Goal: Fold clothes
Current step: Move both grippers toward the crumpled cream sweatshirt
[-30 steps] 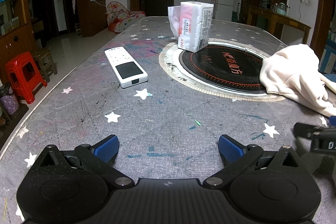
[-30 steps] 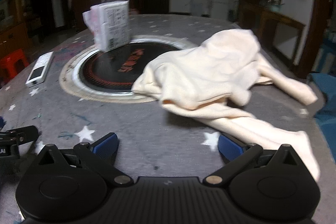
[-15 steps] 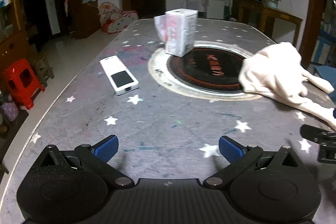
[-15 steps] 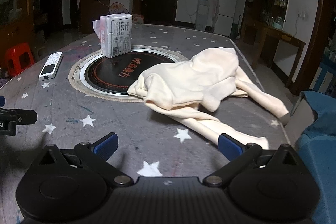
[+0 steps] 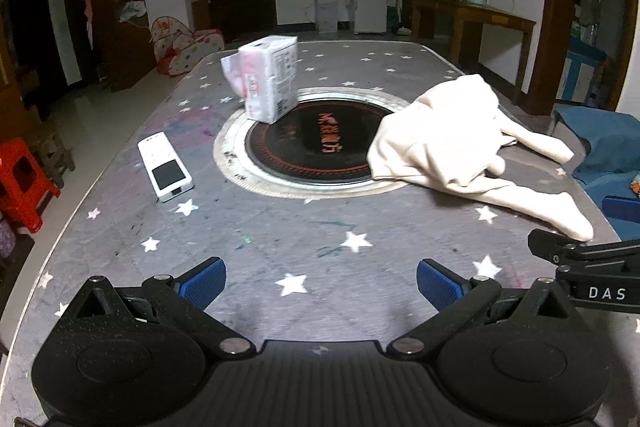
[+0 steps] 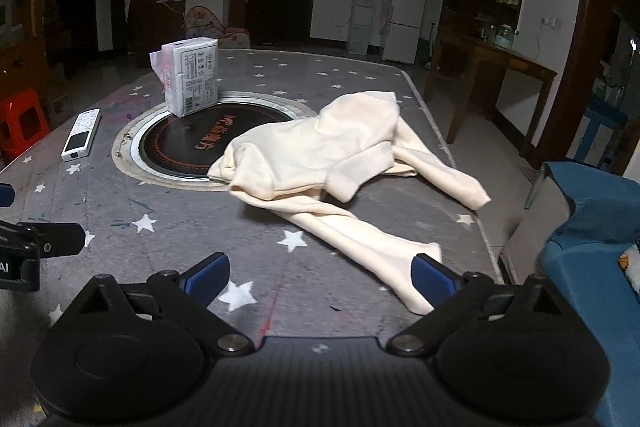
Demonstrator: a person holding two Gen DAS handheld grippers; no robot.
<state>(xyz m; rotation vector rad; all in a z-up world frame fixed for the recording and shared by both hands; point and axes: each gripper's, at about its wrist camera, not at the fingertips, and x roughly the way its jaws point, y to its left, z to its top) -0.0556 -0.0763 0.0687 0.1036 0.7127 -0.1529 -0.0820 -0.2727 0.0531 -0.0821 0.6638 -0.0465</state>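
A crumpled cream garment (image 6: 332,155) lies on the right half of the grey star-patterned table (image 6: 256,223), partly over the round black cooktop (image 6: 192,143). One long sleeve reaches toward the near right edge. It also shows in the left wrist view (image 5: 452,143). My right gripper (image 6: 320,277) is open and empty, with its right fingertip close to the sleeve end. My left gripper (image 5: 320,281) is open and empty above bare table, left of the garment. The right gripper's finger (image 5: 580,255) shows at the right of the left wrist view.
A white tissue pack (image 5: 266,83) stands on the far rim of the cooktop. A white remote (image 5: 165,166) lies to the left. A blue chair (image 6: 592,247) stands by the table's right edge. A red stool (image 5: 22,179) stands on the floor at left.
Both grippers have pulled back and risen, so more of the table and the whole garment come into view. The garment has not moved. Both stay open.
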